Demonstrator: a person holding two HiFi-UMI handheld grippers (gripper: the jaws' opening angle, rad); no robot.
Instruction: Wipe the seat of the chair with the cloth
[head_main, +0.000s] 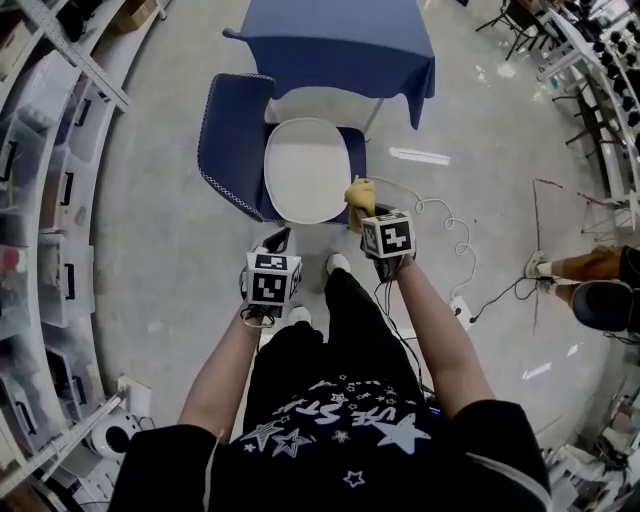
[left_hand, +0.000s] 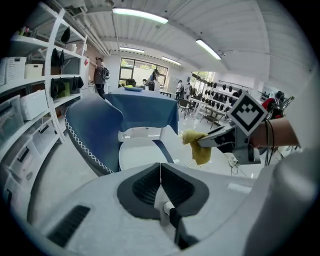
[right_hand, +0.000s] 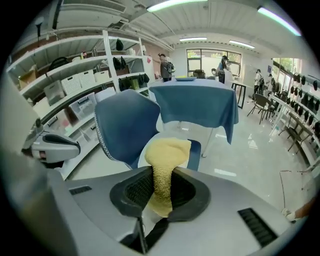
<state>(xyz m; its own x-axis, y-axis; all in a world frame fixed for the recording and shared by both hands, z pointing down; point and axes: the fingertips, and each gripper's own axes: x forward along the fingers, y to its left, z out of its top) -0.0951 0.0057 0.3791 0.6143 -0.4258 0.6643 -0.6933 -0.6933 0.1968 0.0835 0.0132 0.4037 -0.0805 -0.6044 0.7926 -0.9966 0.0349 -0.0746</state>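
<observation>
A chair with a white seat (head_main: 305, 167) and a blue backrest (head_main: 225, 140) stands on the floor ahead of me. My right gripper (head_main: 362, 212) is shut on a yellow cloth (head_main: 360, 194), held at the seat's near right edge, just above it. In the right gripper view the cloth (right_hand: 165, 160) hangs out between the jaws, in front of the seat (right_hand: 150, 148). My left gripper (head_main: 277, 242) is shut with nothing in it, short of the seat's near edge. In the left gripper view, the seat (left_hand: 137, 152) lies ahead and the cloth (left_hand: 196, 145) at right.
A table under a blue cloth (head_main: 335, 40) stands just beyond the chair. Shelves with bins (head_main: 40, 190) line the left side. White cables (head_main: 450, 235) lie on the floor at right. A seated person's leg (head_main: 585, 265) shows at far right. My own feet (head_main: 338, 264) stand just before the chair.
</observation>
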